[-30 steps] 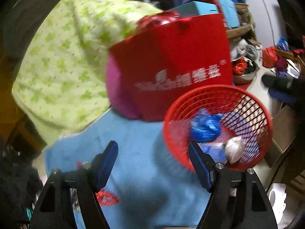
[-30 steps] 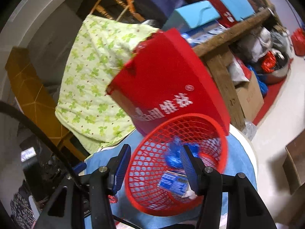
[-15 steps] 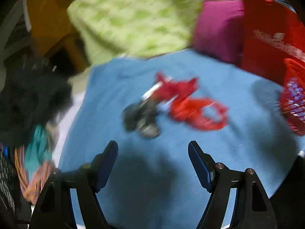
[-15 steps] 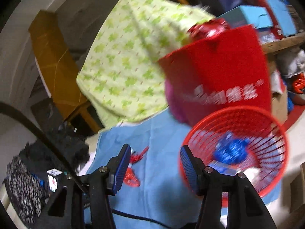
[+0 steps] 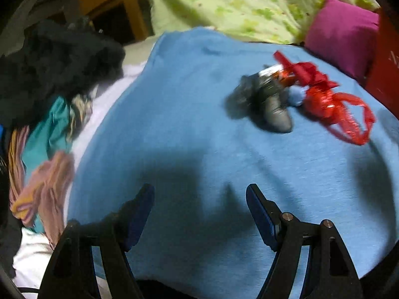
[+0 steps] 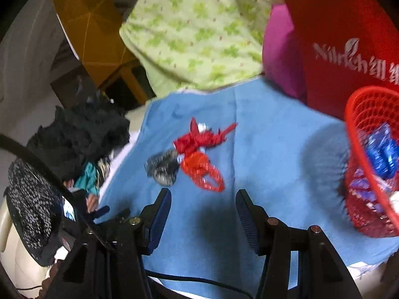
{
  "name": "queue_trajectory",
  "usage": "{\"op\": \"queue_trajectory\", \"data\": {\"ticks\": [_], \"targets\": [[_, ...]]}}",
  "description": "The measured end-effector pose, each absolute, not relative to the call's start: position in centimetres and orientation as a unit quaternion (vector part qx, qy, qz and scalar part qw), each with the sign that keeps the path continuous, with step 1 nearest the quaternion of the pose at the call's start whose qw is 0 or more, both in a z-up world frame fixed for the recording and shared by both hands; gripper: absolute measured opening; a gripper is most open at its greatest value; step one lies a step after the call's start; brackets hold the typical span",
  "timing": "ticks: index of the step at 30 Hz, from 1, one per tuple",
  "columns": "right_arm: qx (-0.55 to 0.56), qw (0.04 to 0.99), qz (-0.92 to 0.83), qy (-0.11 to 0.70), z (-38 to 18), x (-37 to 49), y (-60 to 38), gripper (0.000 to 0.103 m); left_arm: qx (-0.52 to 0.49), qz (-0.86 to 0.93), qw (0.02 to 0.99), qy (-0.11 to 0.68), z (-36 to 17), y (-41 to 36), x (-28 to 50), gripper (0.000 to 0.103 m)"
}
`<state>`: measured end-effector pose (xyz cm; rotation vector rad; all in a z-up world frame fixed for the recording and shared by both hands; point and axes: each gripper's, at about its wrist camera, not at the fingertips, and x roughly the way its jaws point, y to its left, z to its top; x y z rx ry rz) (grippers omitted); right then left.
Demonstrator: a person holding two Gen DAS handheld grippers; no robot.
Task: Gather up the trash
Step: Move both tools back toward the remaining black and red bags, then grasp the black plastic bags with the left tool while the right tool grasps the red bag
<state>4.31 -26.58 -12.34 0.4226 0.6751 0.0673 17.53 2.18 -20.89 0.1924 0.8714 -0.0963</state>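
A heap of trash lies on the blue cloth point(image 5: 189, 134): crumpled grey wrappers point(image 5: 266, 99) and red shiny plastic wrappers point(image 5: 331, 107). The right wrist view shows the same grey wrappers point(image 6: 163, 167) and red plastic wrappers point(image 6: 199, 154) just beyond my right gripper point(image 6: 203, 208). A red mesh basket point(image 6: 359, 134) at the right edge holds blue and white wrappers point(image 6: 381, 154). My left gripper point(image 5: 199, 209) hovers over bare cloth, below and left of the heap. Both grippers are open with nothing between their fingers.
A red paper bag point(image 6: 344, 39) and a magenta cushion point(image 5: 344, 30) stand behind the cloth, with a green patterned blanket point(image 6: 197, 30) beyond. Dark and coloured clothes point(image 5: 49, 79) are piled at the left edge. A black cable point(image 6: 194, 280) lies along the near cloth edge.
Both grippers swung left, away from the red basket and bag, toward the trash heap. The basket slid to the right edge of the right wrist view and out of the left wrist view.
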Motion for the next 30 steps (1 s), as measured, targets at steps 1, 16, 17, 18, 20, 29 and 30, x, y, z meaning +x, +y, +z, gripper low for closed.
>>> {"op": "queue_trajectory", "data": {"ticks": [1,16,17,18,20,29,30], "targets": [[0.201,0.919,0.033,0.337,-12.9,4.6,-26.3,0.058,0.089,-0.044,0.9,0.425,-21.4,2.6,17.9,0.076],[0.148,0.911,0.003,0.384,-18.2,8.5,-25.8,0.058,0.068,-0.064,0.894,0.438,-22.1,1.6,19.9,0.076],[0.148,0.912,0.005,0.382,-18.0,8.9,-25.9,0.058,0.064,-0.066,0.895,0.436,-21.8,1.4,20.2,0.076],[0.145,0.914,0.007,0.378,-17.8,9.4,-25.9,0.058,0.06,-0.069,0.898,0.431,-21.3,1.0,20.7,0.076],[0.138,0.918,0.013,0.372,-17.4,10.5,-25.8,0.058,0.058,-0.075,0.902,0.42,-20.4,0.1,21.3,0.076],[0.178,0.907,0.083,0.371,-17.6,18.2,-25.3,0.058,0.043,-0.124,0.9,0.415,-19.0,-4.2,25.0,0.076],[0.18,0.905,0.089,0.374,-17.9,19.2,-25.1,0.058,0.042,-0.125,0.899,0.418,-19.3,-4.3,25.3,0.076]]}}
